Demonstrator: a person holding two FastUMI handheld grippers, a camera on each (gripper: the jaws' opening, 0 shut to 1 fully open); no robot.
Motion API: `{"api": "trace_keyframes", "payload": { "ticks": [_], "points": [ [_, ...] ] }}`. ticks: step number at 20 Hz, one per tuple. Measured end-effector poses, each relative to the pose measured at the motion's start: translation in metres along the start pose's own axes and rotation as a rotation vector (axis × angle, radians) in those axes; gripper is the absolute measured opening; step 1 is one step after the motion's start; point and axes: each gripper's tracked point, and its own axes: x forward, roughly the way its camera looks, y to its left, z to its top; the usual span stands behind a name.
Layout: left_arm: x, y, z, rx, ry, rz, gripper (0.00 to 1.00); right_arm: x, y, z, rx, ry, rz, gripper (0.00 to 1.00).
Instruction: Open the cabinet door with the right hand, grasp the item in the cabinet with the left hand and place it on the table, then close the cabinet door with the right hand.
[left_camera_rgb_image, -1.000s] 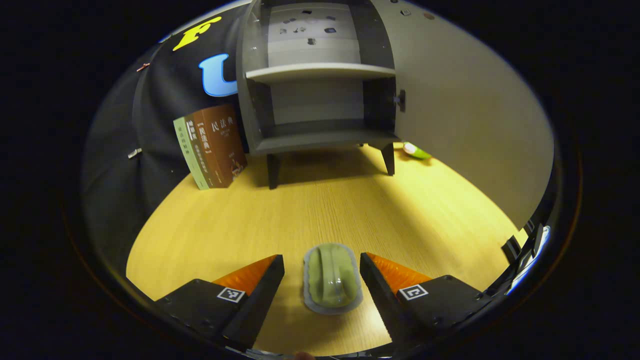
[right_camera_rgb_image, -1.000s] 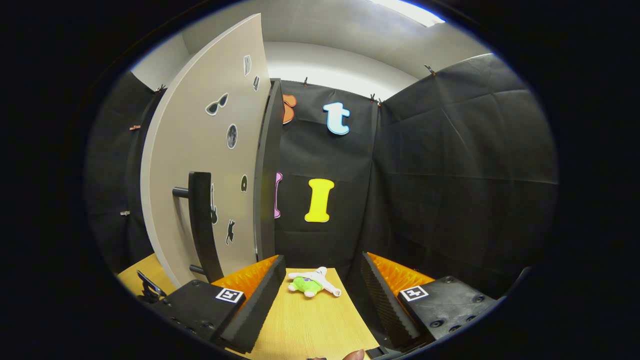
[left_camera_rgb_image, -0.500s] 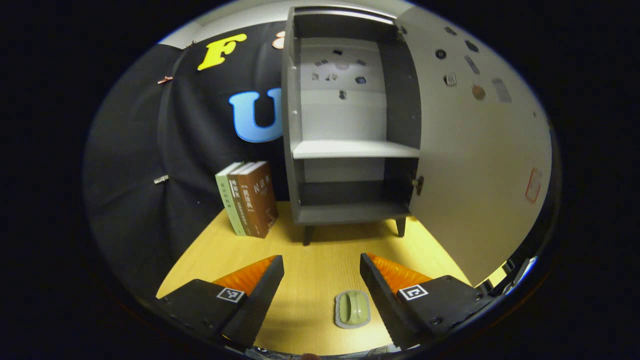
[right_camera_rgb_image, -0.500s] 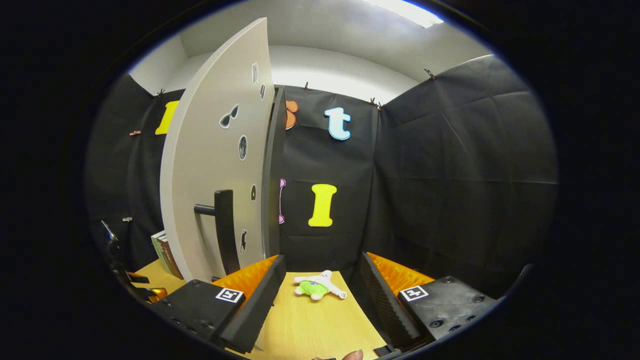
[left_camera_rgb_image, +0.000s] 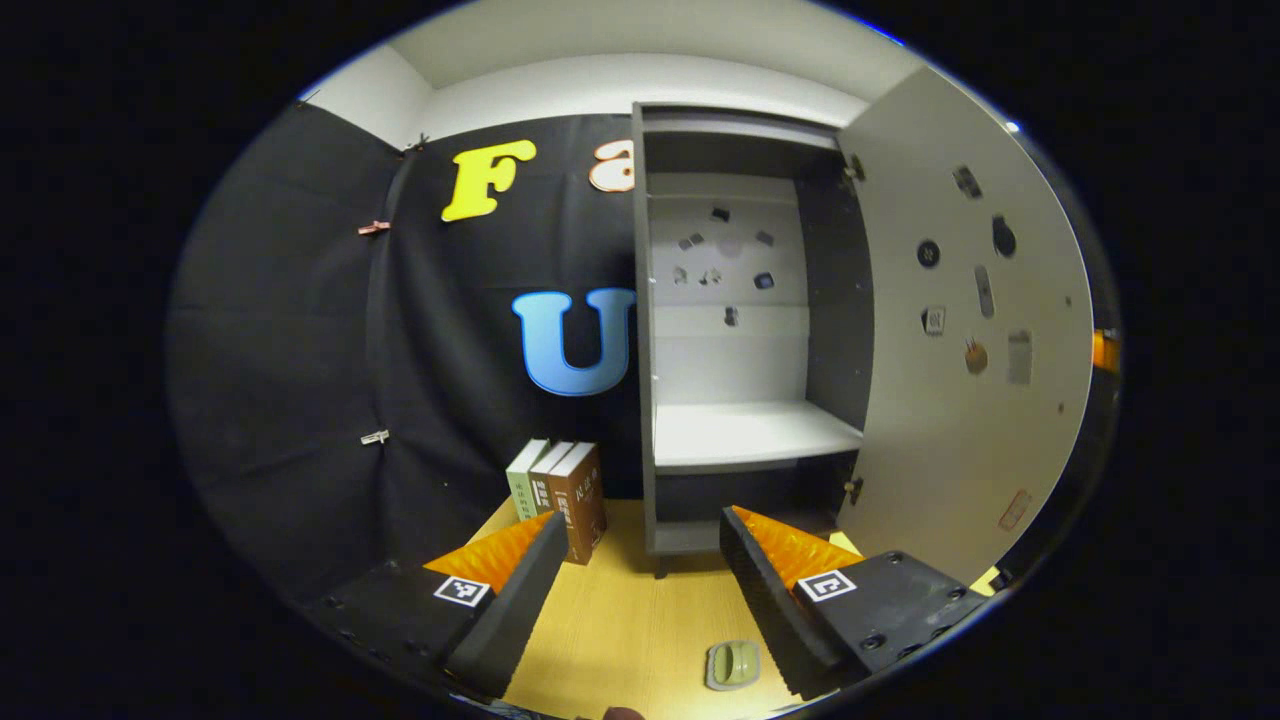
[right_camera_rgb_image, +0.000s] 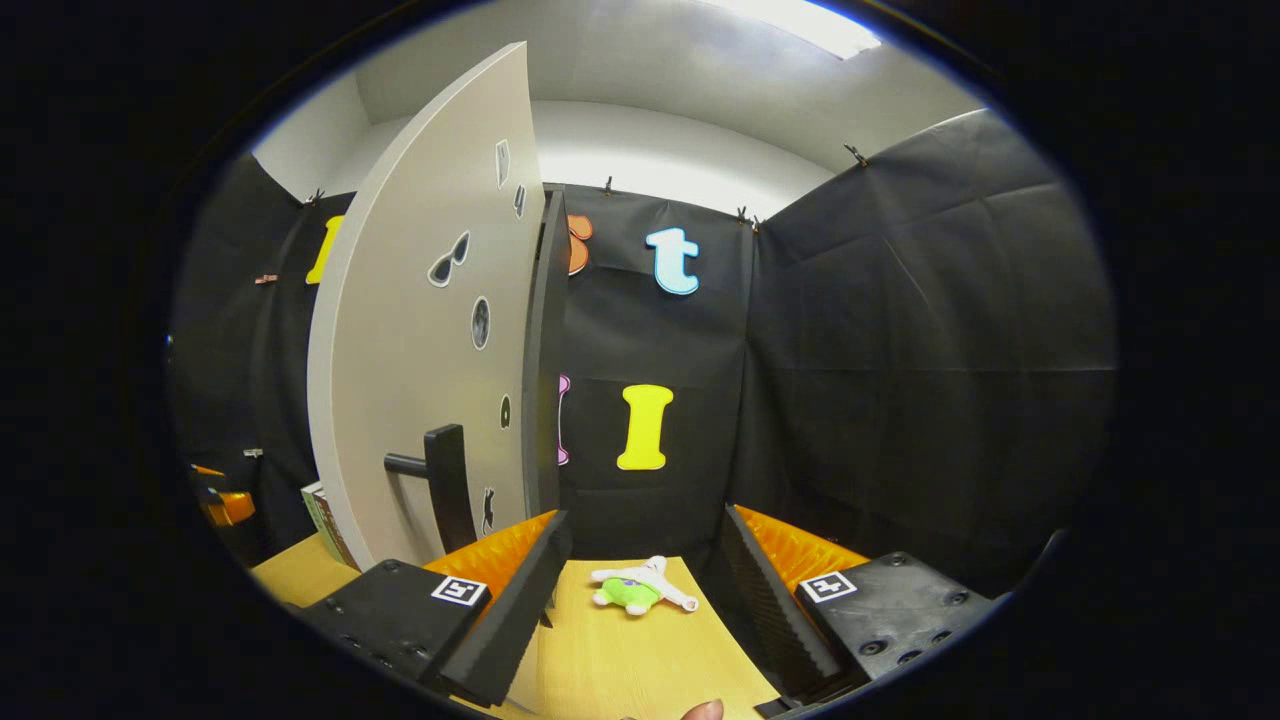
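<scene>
The grey cabinet (left_camera_rgb_image: 745, 440) stands open at the back of the wooden table (left_camera_rgb_image: 620, 630), its shelves bare. Its pale door (left_camera_rgb_image: 960, 340) swings out to the right; in the right gripper view the door (right_camera_rgb_image: 420, 330) shows its outer face with a dark bar handle (right_camera_rgb_image: 445, 485). A small green lidded item (left_camera_rgb_image: 733, 664) lies on the table, low in the left gripper view beside the right finger. My left gripper (left_camera_rgb_image: 640, 590) is open, raised above the table, holding nothing. My right gripper (right_camera_rgb_image: 640, 590) is open just right of the handle, with nothing between its fingers.
Three books (left_camera_rgb_image: 558, 495) stand left of the cabinet against the black cloth wall; they show again past the door's lower edge (right_camera_rgb_image: 325, 515). A green and white plush toy (right_camera_rgb_image: 635, 588) lies on the table beyond my right gripper. The left gripper (right_camera_rgb_image: 222, 500) shows at the far left.
My left gripper has lifted and drawn back from the green item, which stays on the table and now looks small and low. The right gripper has shifted slightly; the door stays open.
</scene>
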Motion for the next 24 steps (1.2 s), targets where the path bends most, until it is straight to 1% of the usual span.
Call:
{"api": "trace_keyframes", "payload": {
  "ticks": [2, 4, 6, 7, 8, 10, 13, 17, 20, 21, 24],
  "points": [
    [-0.008, 0.013, 0.021, -0.018, -0.028, 0.014, 0.96, 0.005, 0.007, 0.0, 0.006, 0.006, 0.009, 0.98],
    [-0.016, 0.022, 0.04, -0.028, -0.05, 0.017, 0.96, 0.005, 0.006, 0.001, 0.014, 0.007, -0.006, 0.96],
    [-0.024, 0.033, 0.059, -0.012, -0.079, 0.025, 0.96, 0.009, 0.005, 0.003, 0.018, 0.004, -0.014, 0.96],
    [-0.027, 0.037, 0.064, -0.003, -0.086, 0.03, 0.94, 0.009, 0.006, 0.003, 0.018, 0.004, -0.019, 0.96],
    [-0.028, 0.039, 0.065, 0.002, -0.089, 0.034, 0.98, 0.007, 0.007, 0.004, 0.018, 0.004, -0.021, 0.96],
    [-0.032, 0.042, 0.067, -0.005, -0.093, 0.034, 0.99, 0.006, 0.006, 0.005, 0.003, -0.003, -0.034, 0.96],
    [-0.035, 0.048, 0.065, -0.004, -0.085, 0.031, 0.96, 0.005, 0.007, 0.007, -0.018, -0.01, -0.056, 0.95],
    [-0.038, 0.056, 0.062, -0.006, -0.083, 0.028, 0.98, 0.003, 0.018, 0.004, 0.016, 0.003, -0.056, 0.95],
    [-0.04, 0.066, 0.059, -0.007, -0.082, 0.03, 0.98, -0.003, 0.04, 0.004, 0.027, 0.007, -0.044, 0.95],
    [-0.042, 0.072, 0.059, -0.006, -0.084, 0.033, 0.96, -0.007, 0.048, 0.005, 0.023, 0.005, -0.037, 0.96],
    [-0.043, 0.084, 0.053, -0.003, -0.075, 0.039, 0.96, -0.009, 0.079, 0.005, 0.019, 0.0, -0.011, 0.96]
  ]
}}
